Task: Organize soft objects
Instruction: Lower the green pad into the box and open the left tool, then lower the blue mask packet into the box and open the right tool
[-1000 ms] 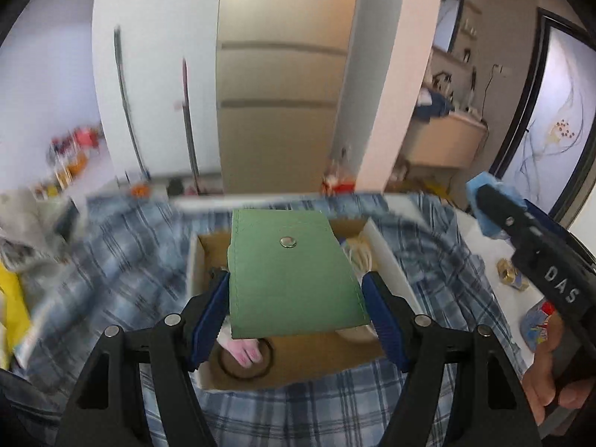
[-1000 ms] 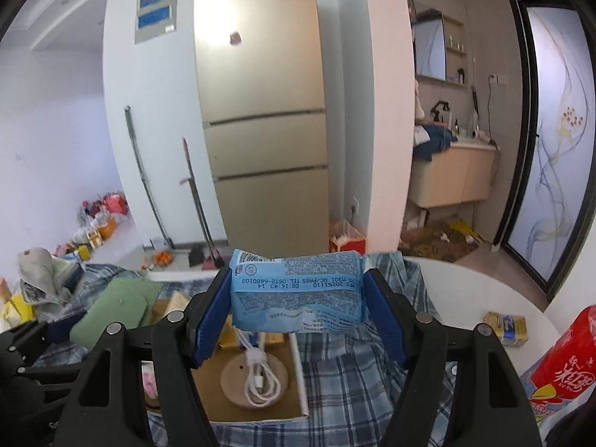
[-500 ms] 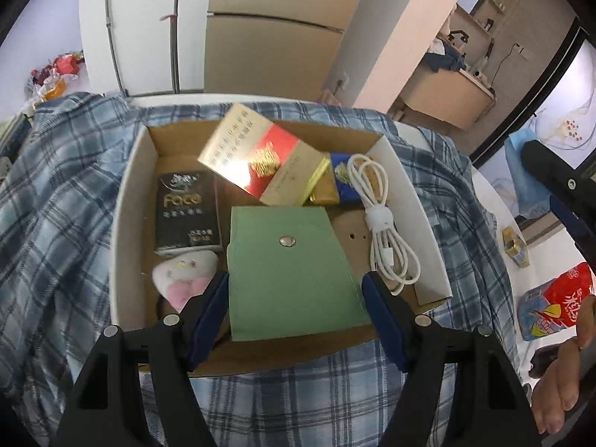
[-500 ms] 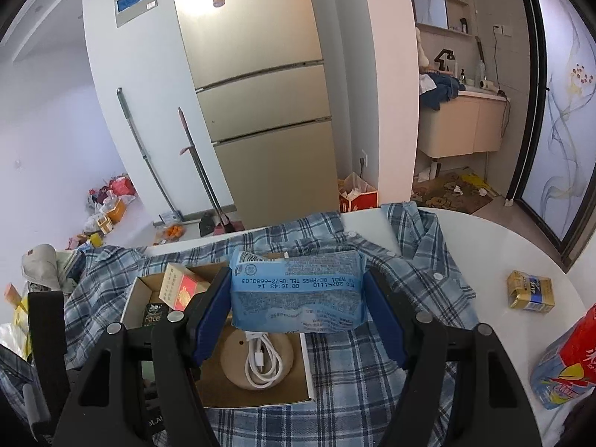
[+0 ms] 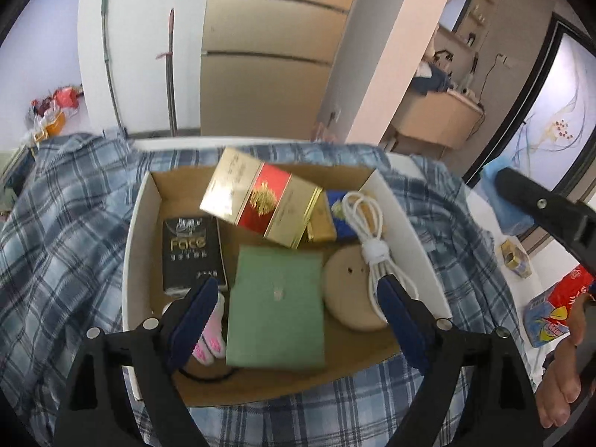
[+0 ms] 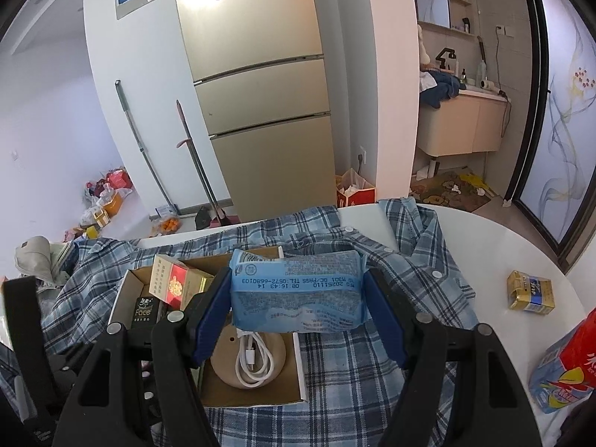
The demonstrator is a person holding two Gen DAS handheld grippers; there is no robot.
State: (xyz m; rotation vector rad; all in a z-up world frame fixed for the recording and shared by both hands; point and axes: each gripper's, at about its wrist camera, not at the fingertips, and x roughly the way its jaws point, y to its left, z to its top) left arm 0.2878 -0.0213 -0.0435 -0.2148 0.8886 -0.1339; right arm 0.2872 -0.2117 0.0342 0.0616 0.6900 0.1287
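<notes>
A flat green pouch [image 5: 275,309] lies on the floor of the cardboard box [image 5: 138,246], beside a round beige disc [image 5: 346,287]. My left gripper [image 5: 298,313] hovers over the pouch. Its jaws are opening, and the blue pads stand clear of the pouch on both sides. My right gripper [image 6: 298,309] is shut on a blue tissue pack [image 6: 298,290], held above the box's right part [image 6: 298,372]. In the left wrist view the right gripper [image 5: 540,208] shows as a black bar at the right edge.
The box also holds a black "Face" tissue pack [image 5: 192,253], a red-gold carton [image 5: 260,201], a white cable [image 5: 368,238] and a pink-white plush piece [image 5: 210,339]. A plaid shirt [image 6: 409,260] lies under it. A small gold box [image 6: 530,290] and a red-blue packet [image 6: 566,365] sit to the right.
The left gripper came down over the box, spread its jaws and let go of the green pouch, which now lies inside. The right gripper tilted down, still holding the blue pack.
</notes>
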